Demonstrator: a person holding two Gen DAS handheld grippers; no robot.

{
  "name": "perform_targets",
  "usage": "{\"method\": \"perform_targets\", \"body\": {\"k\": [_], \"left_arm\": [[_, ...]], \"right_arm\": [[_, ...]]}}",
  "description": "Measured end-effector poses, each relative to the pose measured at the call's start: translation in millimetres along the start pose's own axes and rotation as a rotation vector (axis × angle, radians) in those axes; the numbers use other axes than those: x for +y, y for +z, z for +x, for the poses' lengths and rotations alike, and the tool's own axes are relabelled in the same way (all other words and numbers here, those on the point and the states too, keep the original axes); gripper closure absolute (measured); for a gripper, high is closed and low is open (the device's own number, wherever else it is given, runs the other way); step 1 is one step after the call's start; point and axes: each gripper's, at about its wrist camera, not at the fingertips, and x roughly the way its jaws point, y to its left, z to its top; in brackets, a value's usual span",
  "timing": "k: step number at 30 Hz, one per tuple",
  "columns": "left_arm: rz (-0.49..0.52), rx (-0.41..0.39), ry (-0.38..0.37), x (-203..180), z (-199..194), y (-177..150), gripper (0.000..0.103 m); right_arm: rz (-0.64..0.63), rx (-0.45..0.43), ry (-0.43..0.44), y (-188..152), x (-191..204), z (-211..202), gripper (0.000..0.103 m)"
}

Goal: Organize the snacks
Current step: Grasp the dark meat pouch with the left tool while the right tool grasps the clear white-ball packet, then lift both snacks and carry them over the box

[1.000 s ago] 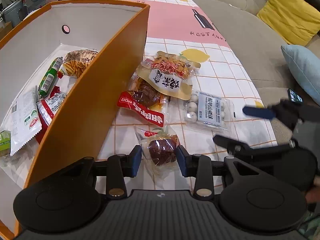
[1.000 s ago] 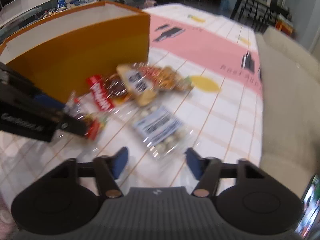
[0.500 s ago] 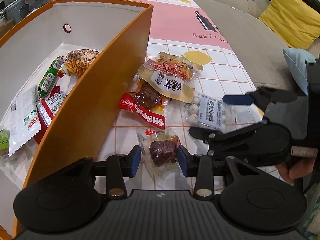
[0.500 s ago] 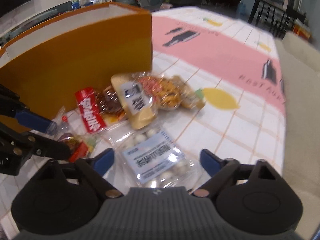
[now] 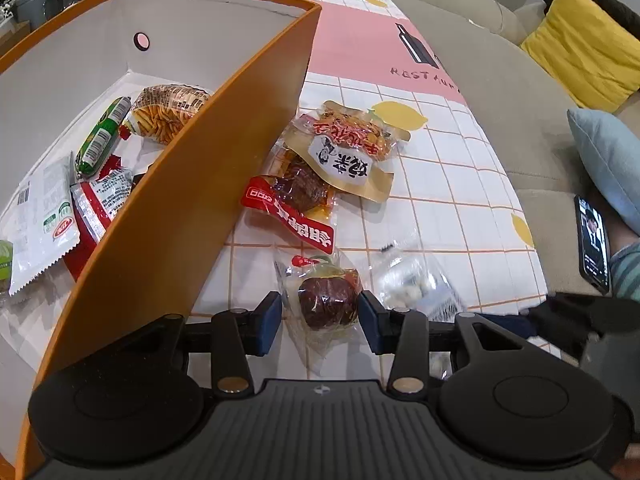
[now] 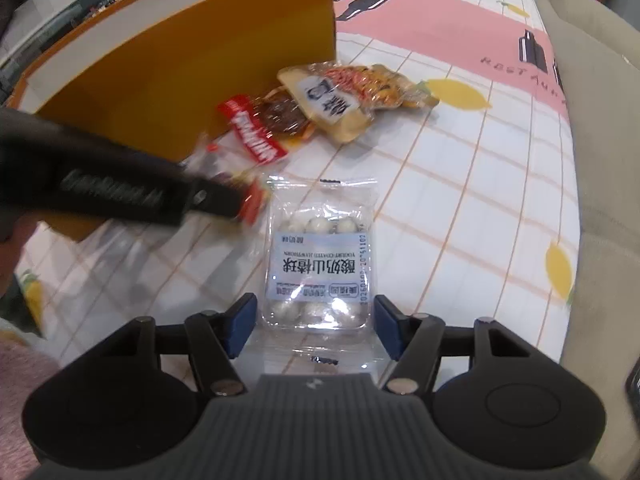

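The orange box (image 5: 168,216) stands open on the tablecloth (image 5: 448,184) as the collecting point — several packets already lie inside it, so the loose snacks just outside its near wall are judged to be what remains to sort. Closest to that wall, the left gripper (image 5: 320,314) straddles a clear wrapper holding a dark red snack (image 5: 326,304); its jaws are opening, the blue pads standing just beside the wrapper's sides with no firm squeeze visible, which suggests it is settling for a better bite rather than lifting. A little farther from the box, the right gripper (image 6: 314,322) comes down over the clear packet of white yogurt balls (image 6: 318,264), its jaws closing with the packet's near end between them but narrow gaps on both sides — nothing is gripped yet. The red-labelled meat packet (image 5: 292,216) and the tan pouch (image 5: 344,152) lie overlapping against the box's outer wall, probably left for later turns.
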Motion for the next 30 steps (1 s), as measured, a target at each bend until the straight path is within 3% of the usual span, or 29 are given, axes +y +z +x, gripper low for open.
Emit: {"method": "perform_targets", "body": {"k": [2,5,8,15,27,30], "left_arm": [[-0.008,-0.008,-0.004,0.9,-0.1,-0.5,0.054],[-0.008,-0.018,-0.009,1.0,0.6,-0.8,0.052],[-0.013,-0.016,-0.016,2.4,2.3,-0.9,0.051],[-0.014,-0.019,-0.035,2.6,6.0,-2.9,0.052],[0.028,-0.057,-0.035,-0.7,2.8,-5.5,0.064],[0.019,-0.074,-0.032,1.2,-4.9,-4.8,0.067]], "right_arm": [[-0.007,-0.031,-0.002,-4.8,1.7,-4.7,0.040],[0.005,-0.095,-0.010,-2.0,0.2,-9.7,0.030],[0.039,-0.134,-0.015,4.3,-5.5,-7.0,0.028],[0.086,-0.112,0.032,7.1,-11.2,3.7,0.046],[0.080,-0.109,0.018,6.6,-6.0,2.5,0.052],[0.085,-0.133,-0.019,7.2,-5.0,-4.4,0.085]]}}
